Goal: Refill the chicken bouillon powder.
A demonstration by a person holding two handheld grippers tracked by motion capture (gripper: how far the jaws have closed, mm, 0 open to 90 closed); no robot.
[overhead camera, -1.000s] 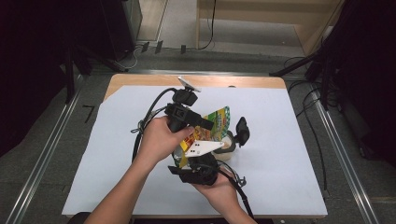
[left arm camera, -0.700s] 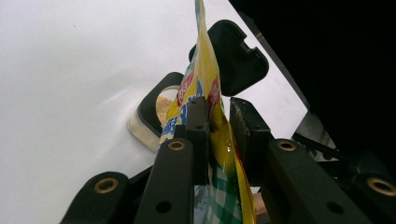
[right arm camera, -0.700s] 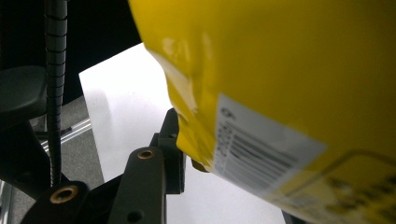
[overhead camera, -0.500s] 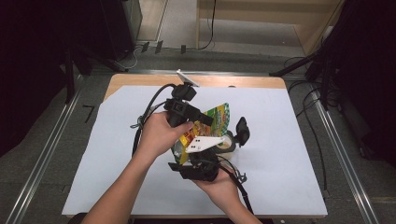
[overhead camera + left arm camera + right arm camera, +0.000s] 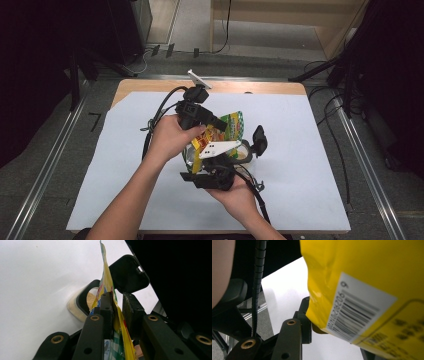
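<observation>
While tilted, yellow bag overhangs crumb-filled jar.

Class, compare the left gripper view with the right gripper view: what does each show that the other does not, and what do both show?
Left gripper view alone: a container with tan powder inside and its open black lid, beyond the left gripper, whose jaws close on the packet's edge.

Right gripper view alone: a barcode label on the packet's yellow face, a ribbed black cable, and one jaw of the right gripper against the packet.

Both: the yellow packet and the white table cover.
</observation>
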